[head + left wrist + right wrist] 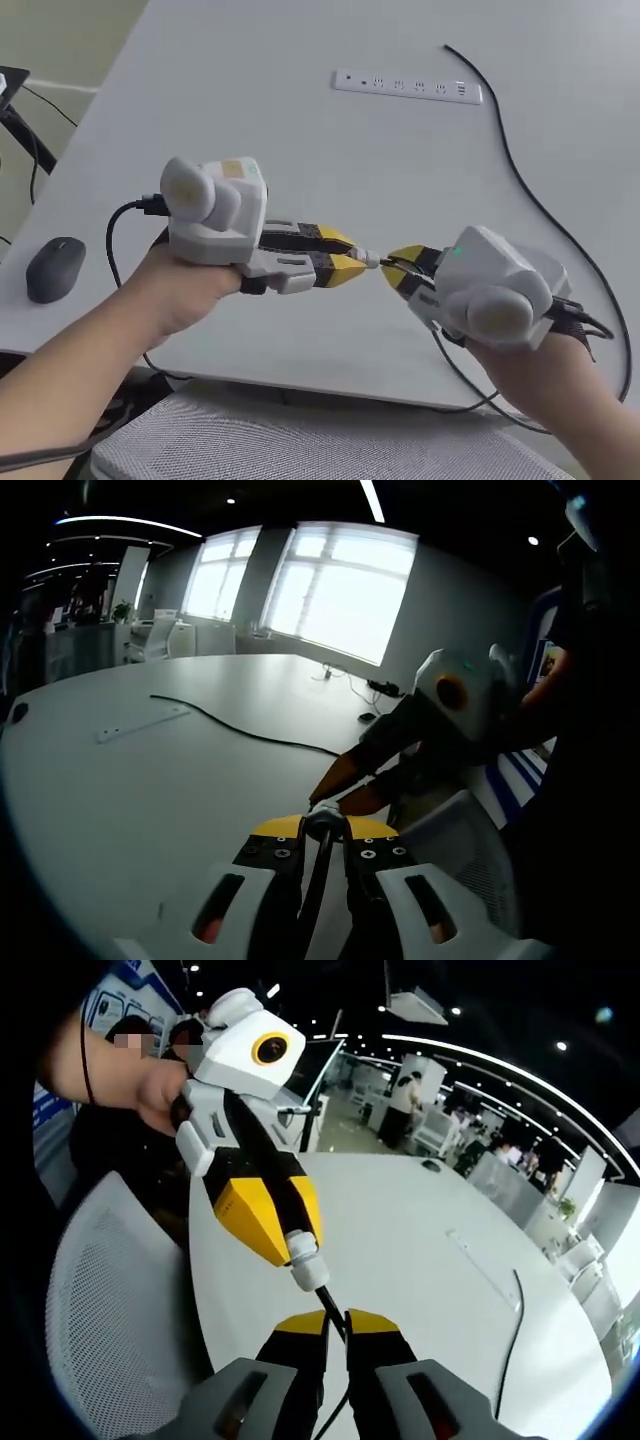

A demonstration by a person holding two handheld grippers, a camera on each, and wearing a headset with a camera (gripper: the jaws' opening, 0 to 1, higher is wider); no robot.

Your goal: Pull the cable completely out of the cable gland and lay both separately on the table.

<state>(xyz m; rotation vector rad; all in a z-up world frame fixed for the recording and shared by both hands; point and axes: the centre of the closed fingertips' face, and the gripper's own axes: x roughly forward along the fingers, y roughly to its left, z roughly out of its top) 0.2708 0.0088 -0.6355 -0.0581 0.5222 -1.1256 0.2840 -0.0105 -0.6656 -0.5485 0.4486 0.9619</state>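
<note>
The task is at its first stage; nothing is separated and nothing is laid down. In the head view both tools hang tip to tip above the near edge of the pale grey table.

The left gripper comes in from 9 o'clock, its yellow jaws closed narrowly around the small white plastic cable gland. The right gripper comes in from 3 o'clock and its jaws pinch the thin black cable just beyond the gland's nose. The right gripper view makes this plain: the cable leaves the gland's dark end at 12 o'clock and drops straight between that gripper's own yellow tips. In the left gripper view the gland sits between the jaw tips and a black strand runs back from it toward 6 o'clock, between the jaws. So the cable is, by my reading, threaded right through the gland. How much of it lies behind the gland I cannot tell.

What is left is the whole pull: drawing the two tools apart until the cable's end clears the gland, then setting each piece down apart on the table. Open surface lies toward 12 o'clock, short of the white power strip and its long black lead. A dark computer mouse rests at 9 o'clock.
</note>
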